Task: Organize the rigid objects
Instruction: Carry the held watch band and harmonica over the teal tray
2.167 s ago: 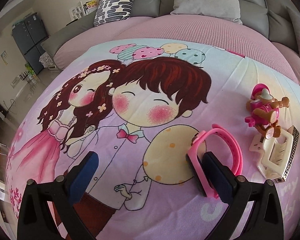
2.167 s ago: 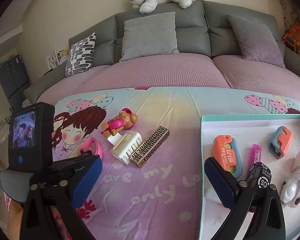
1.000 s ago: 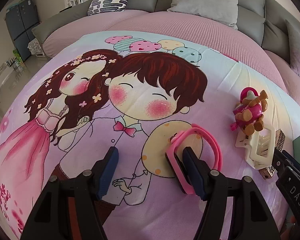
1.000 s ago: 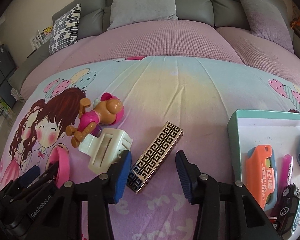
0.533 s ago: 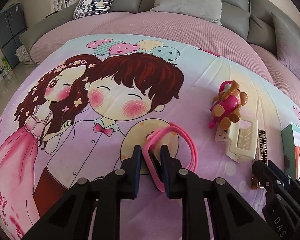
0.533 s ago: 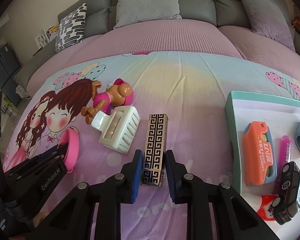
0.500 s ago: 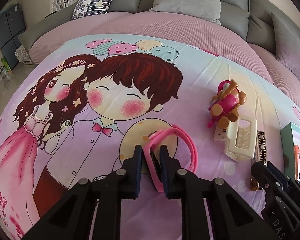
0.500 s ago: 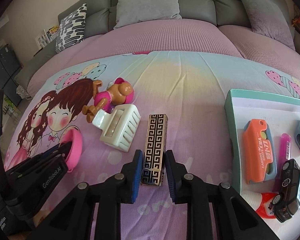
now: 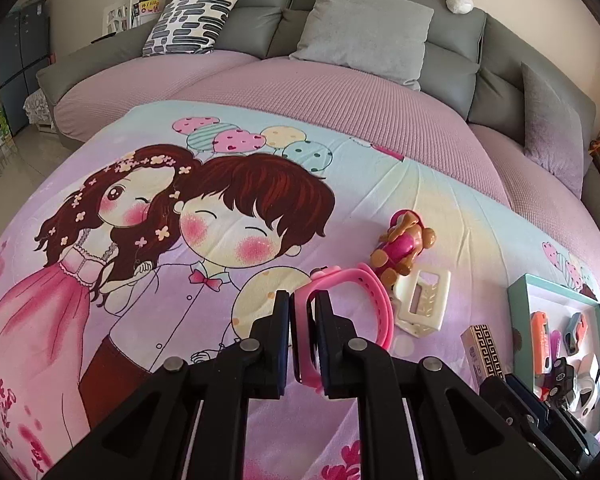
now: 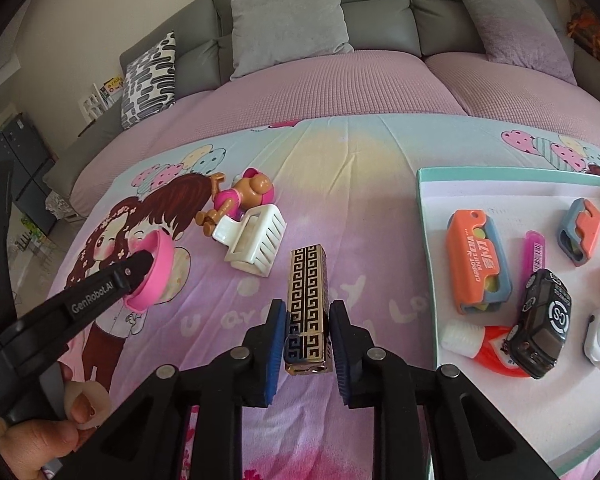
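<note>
My left gripper (image 9: 302, 312) is shut on a pink watch band (image 9: 370, 300), pinching its near loop just above the cartoon blanket; from the right wrist view the same gripper (image 10: 142, 260) holds the pink watch band (image 10: 160, 268) at the left. My right gripper (image 10: 306, 316) is shut on a black-and-gold patterned box (image 10: 306, 280), which points away from me; the box (image 9: 485, 346) also shows low right in the left wrist view. A pink-and-brown dog toy (image 10: 240, 196) and a cream hair claw (image 10: 256, 240) lie on the blanket between the two grippers.
A teal-rimmed tray (image 10: 428, 240) at the right holds an orange cutter (image 10: 478, 264), a black toy car (image 10: 542, 320), a pink strip, a small blue-orange holder and white items. A grey sofa back with cushions (image 10: 288, 20) runs behind. A hand (image 10: 32, 440) shows lower left.
Both grippers closed, the left on the pink band, the right on the patterned box. The left one rose a little; the box turned end-on and moved toward the tray.
</note>
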Demonstrator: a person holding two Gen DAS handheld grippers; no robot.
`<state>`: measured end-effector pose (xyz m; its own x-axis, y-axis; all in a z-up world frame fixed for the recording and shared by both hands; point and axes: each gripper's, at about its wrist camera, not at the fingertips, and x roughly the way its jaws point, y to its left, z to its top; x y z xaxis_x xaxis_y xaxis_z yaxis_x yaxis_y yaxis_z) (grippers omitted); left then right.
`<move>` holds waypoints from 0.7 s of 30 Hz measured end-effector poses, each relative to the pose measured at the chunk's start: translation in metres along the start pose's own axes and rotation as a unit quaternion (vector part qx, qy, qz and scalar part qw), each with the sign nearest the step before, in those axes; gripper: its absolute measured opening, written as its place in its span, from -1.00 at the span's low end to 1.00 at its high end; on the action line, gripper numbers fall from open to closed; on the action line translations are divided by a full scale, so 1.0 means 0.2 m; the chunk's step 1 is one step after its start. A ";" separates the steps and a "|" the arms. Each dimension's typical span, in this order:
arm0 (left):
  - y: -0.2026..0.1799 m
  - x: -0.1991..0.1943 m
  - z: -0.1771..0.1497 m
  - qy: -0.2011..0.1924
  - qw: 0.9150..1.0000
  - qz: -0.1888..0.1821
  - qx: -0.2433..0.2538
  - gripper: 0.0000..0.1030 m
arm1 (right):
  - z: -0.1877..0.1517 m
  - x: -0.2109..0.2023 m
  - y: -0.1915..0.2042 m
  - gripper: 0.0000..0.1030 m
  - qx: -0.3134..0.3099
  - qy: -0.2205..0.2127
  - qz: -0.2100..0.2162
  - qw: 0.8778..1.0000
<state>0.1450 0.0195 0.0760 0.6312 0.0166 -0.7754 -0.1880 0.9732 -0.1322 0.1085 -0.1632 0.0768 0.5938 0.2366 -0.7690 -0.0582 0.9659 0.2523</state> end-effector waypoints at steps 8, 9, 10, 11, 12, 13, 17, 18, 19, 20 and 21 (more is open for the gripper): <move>-0.03 -0.15 0.04 -0.038 0.999 -0.013 0.003 -0.75 | -0.01 -0.21 -0.11 -0.54 0.032 -0.040 -0.002 0.999; -0.04 -0.16 0.04 -0.040 0.999 -0.015 0.006 -0.75 | -0.01 -0.23 -0.13 -0.54 0.036 -0.045 -0.006 0.998; -0.06 -0.18 0.04 -0.042 0.999 -0.018 0.008 -0.75 | -0.01 -0.26 -0.15 -0.54 0.041 -0.049 -0.010 0.998; -0.07 -0.19 0.04 -0.043 0.999 -0.023 0.010 -0.75 | -0.01 -0.28 -0.18 -0.54 0.047 -0.052 -0.015 0.997; -0.09 -0.20 0.04 -0.044 0.999 -0.027 0.013 -0.75 | 0.00 -0.29 -0.21 -0.54 0.055 -0.055 -0.019 0.997; -0.11 -0.21 0.03 -0.044 0.998 -0.028 0.018 -0.75 | 0.00 -0.31 -0.25 -0.53 0.064 -0.059 -0.025 0.996; -0.21 -0.26 0.04 -0.054 0.997 -0.040 0.042 -0.75 | 0.00 -0.37 -0.38 -0.54 0.093 -0.071 -0.050 0.992; -0.23 -0.28 0.04 -0.056 0.996 -0.049 0.046 -0.75 | 0.00 -0.39 -0.42 -0.53 0.101 -0.074 -0.055 0.991; -0.26 -0.29 0.04 -0.058 0.995 -0.058 0.050 -0.75 | 0.00 -0.40 -0.45 -0.53 0.109 -0.076 -0.057 0.989; -0.28 -0.30 0.04 -0.059 0.994 -0.069 0.054 -0.75 | 0.00 -0.42 -0.48 -0.53 0.117 -0.078 -0.058 0.988; -0.30 -0.31 0.03 -0.058 0.994 -0.079 0.058 -0.75 | 0.00 -0.43 -0.52 -0.53 0.126 -0.081 -0.060 0.987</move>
<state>0.1227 -0.0391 0.1360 0.7303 -0.1179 -0.6729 0.0029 0.9855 -0.1695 0.0638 -0.2832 0.1168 0.7057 0.0821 -0.7038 0.2095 0.9247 0.3180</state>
